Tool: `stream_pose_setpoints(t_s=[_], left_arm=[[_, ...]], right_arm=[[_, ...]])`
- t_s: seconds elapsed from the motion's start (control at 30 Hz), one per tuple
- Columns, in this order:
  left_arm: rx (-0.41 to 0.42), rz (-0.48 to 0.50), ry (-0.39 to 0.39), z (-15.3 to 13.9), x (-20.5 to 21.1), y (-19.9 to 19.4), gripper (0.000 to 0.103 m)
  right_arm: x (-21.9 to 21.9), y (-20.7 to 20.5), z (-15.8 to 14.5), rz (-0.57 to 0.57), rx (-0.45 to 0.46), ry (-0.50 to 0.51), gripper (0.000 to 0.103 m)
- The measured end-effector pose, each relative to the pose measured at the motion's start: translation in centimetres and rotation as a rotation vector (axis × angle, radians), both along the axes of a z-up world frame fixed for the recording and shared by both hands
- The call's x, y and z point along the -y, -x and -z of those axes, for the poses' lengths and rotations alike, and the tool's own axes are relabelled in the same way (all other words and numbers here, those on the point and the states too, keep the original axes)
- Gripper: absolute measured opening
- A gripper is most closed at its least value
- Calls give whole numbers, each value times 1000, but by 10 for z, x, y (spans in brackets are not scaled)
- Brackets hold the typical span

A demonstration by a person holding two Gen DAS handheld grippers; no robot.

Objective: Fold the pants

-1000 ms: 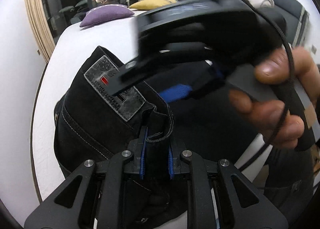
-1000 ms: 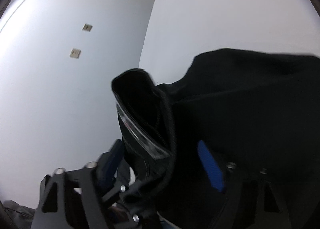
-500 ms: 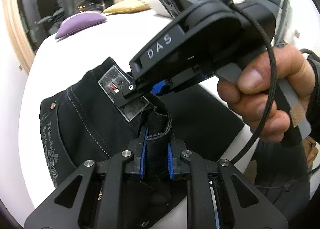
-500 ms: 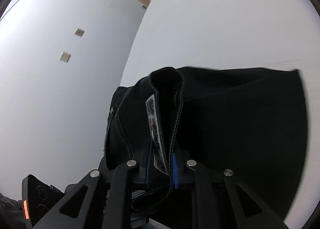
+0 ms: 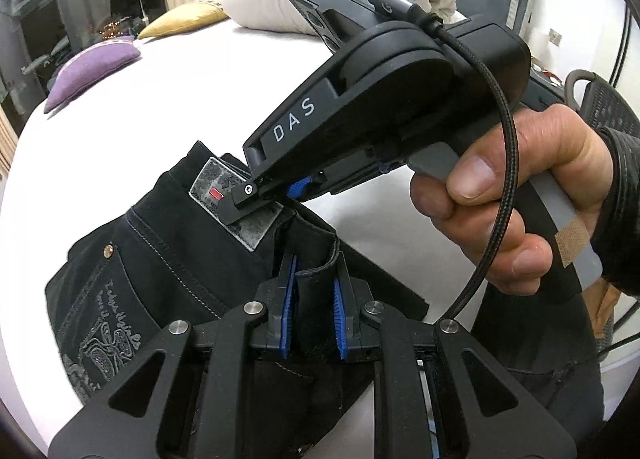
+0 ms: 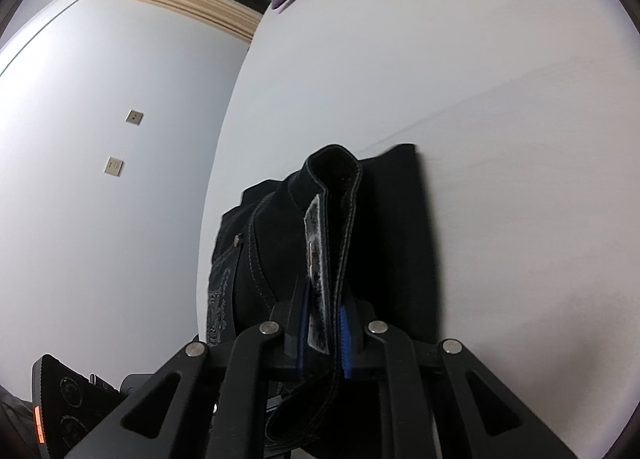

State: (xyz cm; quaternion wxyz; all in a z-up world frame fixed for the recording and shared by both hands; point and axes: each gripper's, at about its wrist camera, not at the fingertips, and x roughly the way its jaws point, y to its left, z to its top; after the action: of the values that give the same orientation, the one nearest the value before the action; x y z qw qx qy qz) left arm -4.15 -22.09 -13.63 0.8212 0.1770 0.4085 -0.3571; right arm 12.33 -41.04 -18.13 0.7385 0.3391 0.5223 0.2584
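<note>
Black denim jeans (image 5: 168, 259) lie bunched on the white bed (image 5: 192, 91) — stitched pocket, silvery waistband patch (image 5: 236, 203). Left gripper (image 5: 314, 315) is clamped on a waistband fold; right gripper (image 6: 324, 339), its fingers having just been closing, pinches the waistband by the patch — blue ribbed pads.

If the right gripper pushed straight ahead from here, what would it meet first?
The right gripper is already shut on the pants' waistband, so that cloth comes first. Beyond the fold, its line probably runs down onto the white bed, though depth is hard to judge.
</note>
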Motion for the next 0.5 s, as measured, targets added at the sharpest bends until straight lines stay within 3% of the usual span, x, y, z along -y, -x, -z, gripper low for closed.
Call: stream_pose_setpoints(t_s=[0.3, 0.37, 0.47, 0.5], left_arm=[[-28, 30, 1, 4, 6, -28, 15], [-48, 25, -2, 8, 3, -33, 15], [-130, 21, 19, 9, -2, -61, 24], [-175, 16, 37, 5, -9, -65, 33]], right_arm=[[-8, 9, 17, 84, -32, -61, 15], [-5, 15, 24, 102, -41, -65, 20], [-6, 15, 32, 112, -44, -88, 26], [-3, 16, 31, 122, -58, -104, 30]])
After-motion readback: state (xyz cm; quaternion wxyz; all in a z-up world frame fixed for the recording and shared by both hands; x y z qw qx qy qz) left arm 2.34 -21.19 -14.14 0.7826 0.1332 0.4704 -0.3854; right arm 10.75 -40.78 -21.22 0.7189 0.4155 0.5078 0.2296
